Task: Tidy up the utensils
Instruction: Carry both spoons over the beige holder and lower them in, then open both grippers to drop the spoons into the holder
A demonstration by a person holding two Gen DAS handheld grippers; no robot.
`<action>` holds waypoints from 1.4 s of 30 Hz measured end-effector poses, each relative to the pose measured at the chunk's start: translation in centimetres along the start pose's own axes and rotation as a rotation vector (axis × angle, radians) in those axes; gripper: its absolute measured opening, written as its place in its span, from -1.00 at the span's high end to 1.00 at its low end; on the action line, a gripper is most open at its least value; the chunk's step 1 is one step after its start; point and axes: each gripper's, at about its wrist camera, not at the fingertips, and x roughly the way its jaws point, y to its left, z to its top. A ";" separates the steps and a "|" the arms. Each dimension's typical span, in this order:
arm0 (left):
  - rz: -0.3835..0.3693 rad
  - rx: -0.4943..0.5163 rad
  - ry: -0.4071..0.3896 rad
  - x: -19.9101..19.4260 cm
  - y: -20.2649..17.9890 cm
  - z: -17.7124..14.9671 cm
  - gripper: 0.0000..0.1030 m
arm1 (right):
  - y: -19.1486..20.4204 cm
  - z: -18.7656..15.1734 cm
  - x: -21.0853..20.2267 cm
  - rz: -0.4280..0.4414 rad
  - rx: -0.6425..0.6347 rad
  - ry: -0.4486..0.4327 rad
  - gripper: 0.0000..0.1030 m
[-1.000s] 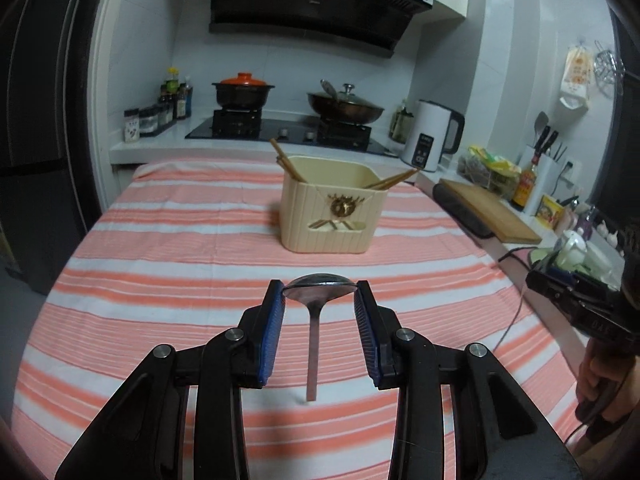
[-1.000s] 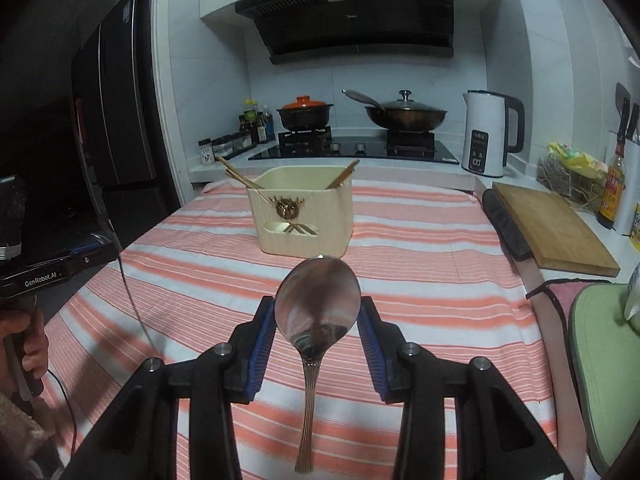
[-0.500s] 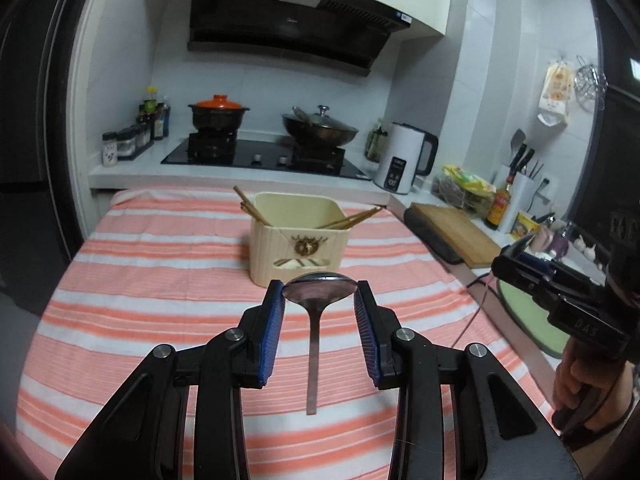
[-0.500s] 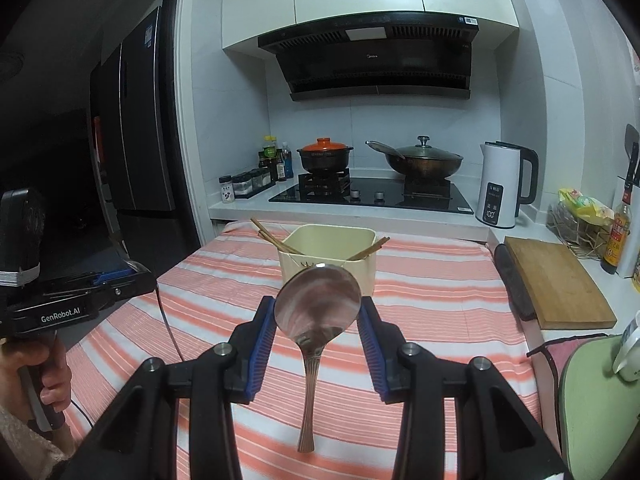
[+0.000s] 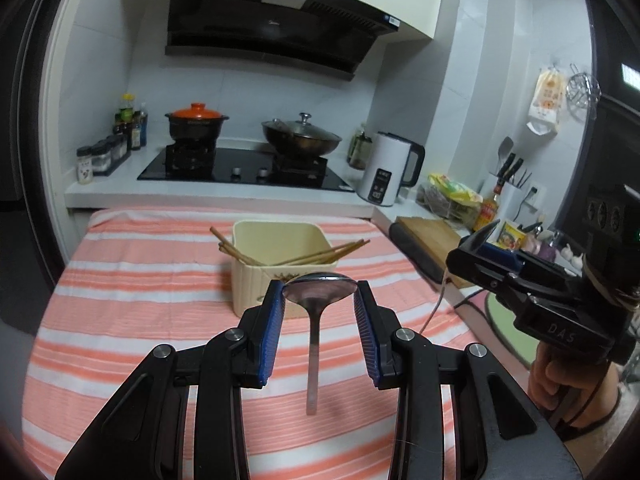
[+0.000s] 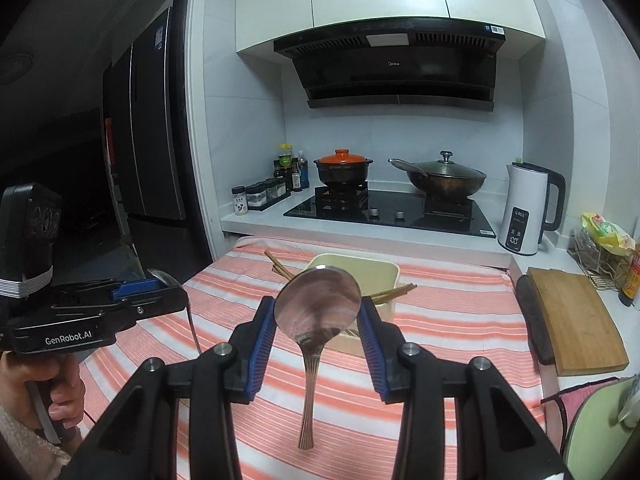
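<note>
Left gripper (image 5: 319,295) clamped on a spoon (image 5: 319,287), bowl between the fingers, handle hanging. Right gripper (image 6: 317,307) likewise on a second spoon (image 6: 316,304). Both just short of the cream holder (image 5: 256,276), above the bench (image 5: 140,300).

Your work surface is a table (image 5: 132,300) covered with a cloth of salmon-pink and white stripes, running up to the white countertop at the far end. The only thing standing on it is a cream square utensil holder (image 5: 276,240), set near the middle toward the far side. Wooden chopsticks (image 5: 236,250) lean inside the holder, their ends poking out over its left and right rims.
</note>
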 end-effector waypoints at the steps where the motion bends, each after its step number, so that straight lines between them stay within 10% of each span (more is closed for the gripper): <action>1: -0.005 0.000 -0.005 0.1 0.1 0.7 0.31 | 0.1 0.5 0.4 0.003 -0.003 -0.001 0.19; 17: 0.049 -0.050 -0.169 8.8 3.5 12.7 0.31 | -3.8 10.0 10.8 -0.065 0.003 -0.101 0.19; 37: 0.129 -0.140 0.176 22.5 7.7 4.6 0.28 | -8.2 2.3 22.9 -0.098 0.096 0.241 0.19; 40: 0.146 -0.132 0.177 21.9 7.5 4.6 -0.34 | -8.7 2.4 22.5 -0.061 0.116 0.238 0.09; 42: 0.168 -0.127 0.140 20.3 7.2 4.8 -0.60 | -9.0 3.0 21.2 -0.058 0.139 0.198 -0.40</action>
